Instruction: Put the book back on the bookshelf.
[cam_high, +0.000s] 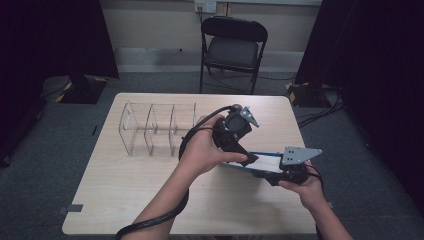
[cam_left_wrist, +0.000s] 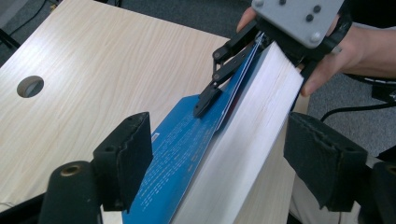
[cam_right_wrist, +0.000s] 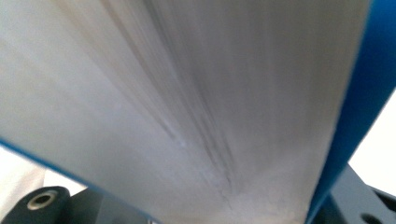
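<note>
A thick book (cam_high: 265, 163) with a blue cover and white page edges is held tilted just above the table's right half. My right gripper (cam_high: 274, 176) is shut on its right end, also seen in the left gripper view as the right gripper (cam_left_wrist: 243, 70) clamping the far end of the book (cam_left_wrist: 243, 140). My left gripper (cam_high: 249, 159) stands open at the book's left end. Its two pads (cam_left_wrist: 126, 158) straddle the book with small gaps on either side. The right gripper view is very close on the book's page edges (cam_right_wrist: 187, 93) and blue cover.
A clear acrylic organizer (cam_high: 157, 127) with several upright compartments stands at the table's back left. The wooden table (cam_high: 130, 190) has a round cable hole (cam_left_wrist: 30, 86). A black folding chair (cam_high: 232, 47) stands beyond the far edge.
</note>
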